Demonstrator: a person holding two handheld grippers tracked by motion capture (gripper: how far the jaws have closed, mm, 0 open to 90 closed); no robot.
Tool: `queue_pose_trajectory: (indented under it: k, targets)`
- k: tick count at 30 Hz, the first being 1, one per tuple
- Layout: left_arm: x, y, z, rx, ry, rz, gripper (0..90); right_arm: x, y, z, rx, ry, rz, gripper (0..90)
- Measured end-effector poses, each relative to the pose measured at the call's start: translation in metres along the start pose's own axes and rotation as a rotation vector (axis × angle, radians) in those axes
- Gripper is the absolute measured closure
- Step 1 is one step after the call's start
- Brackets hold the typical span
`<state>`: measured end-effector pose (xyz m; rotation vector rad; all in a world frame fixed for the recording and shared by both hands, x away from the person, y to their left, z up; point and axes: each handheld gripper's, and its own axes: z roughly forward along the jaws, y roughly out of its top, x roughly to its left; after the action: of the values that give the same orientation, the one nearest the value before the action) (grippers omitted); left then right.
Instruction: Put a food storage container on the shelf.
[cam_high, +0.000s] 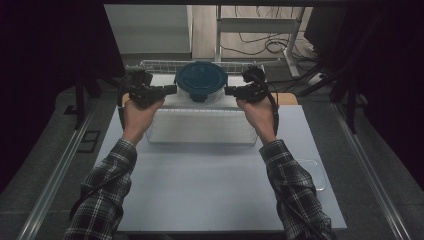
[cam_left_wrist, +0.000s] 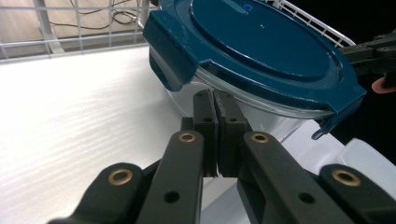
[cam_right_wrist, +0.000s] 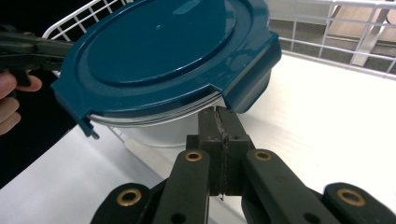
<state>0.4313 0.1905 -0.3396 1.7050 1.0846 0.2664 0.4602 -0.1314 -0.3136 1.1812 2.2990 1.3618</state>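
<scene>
A round clear bowl with a dark blue clip lid (cam_high: 201, 80) is at the far middle of the table, in front of a white wire basket (cam_high: 150, 65). My left gripper (cam_high: 172, 89) points at it from the left and my right gripper (cam_high: 227, 90) from the right. In the left gripper view the jaws (cam_left_wrist: 213, 95) are shut with nothing between them, their tips under the lid's rim (cam_left_wrist: 261, 51) against the glass. In the right gripper view the gripper (cam_right_wrist: 218, 112) is likewise shut and empty, just below a lid clip (cam_right_wrist: 252, 79). Whether the bowl rests on anything I cannot tell.
A clear ribbed rectangular tray (cam_high: 200, 127) lies just in front of the bowl, between the forearms. A clear flat lid (cam_high: 316, 174) sits at the right edge of the white tabletop (cam_high: 210, 190). Cables and a metal frame lie on the floor beyond the basket.
</scene>
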Motion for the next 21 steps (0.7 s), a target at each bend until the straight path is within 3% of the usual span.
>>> queue_pose_trajectory:
  k: [2,7,10,11,12,21]
  targets:
    - [0.0,0.001,-0.001,-0.005,-0.003,-0.008,87.7,-0.002,0.002,0.002,0.0,-0.008,0.006,89.4]
    - [-0.005,-0.003,-0.008,-0.015,-0.029,0.018,84.1,-0.001,0.003,-0.001,-0.016,0.001,0.009,88.2]
    - [-0.008,-0.01,-0.014,-0.02,-0.039,0.045,75.5,0.003,-0.001,-0.006,-0.03,0.009,-0.004,79.3]
    - [-0.009,-0.012,-0.015,-0.019,-0.04,0.054,67.7,0.007,-0.006,-0.008,-0.02,0.011,-0.026,70.4]
    - [-0.01,-0.015,-0.017,-0.017,-0.043,0.063,67.7,0.007,-0.006,-0.008,-0.02,0.011,-0.026,70.4]
    - [-0.017,-0.047,-0.032,0.001,-0.031,0.11,38.7,0.02,-0.034,-0.016,-0.012,0.011,-0.109,44.9]
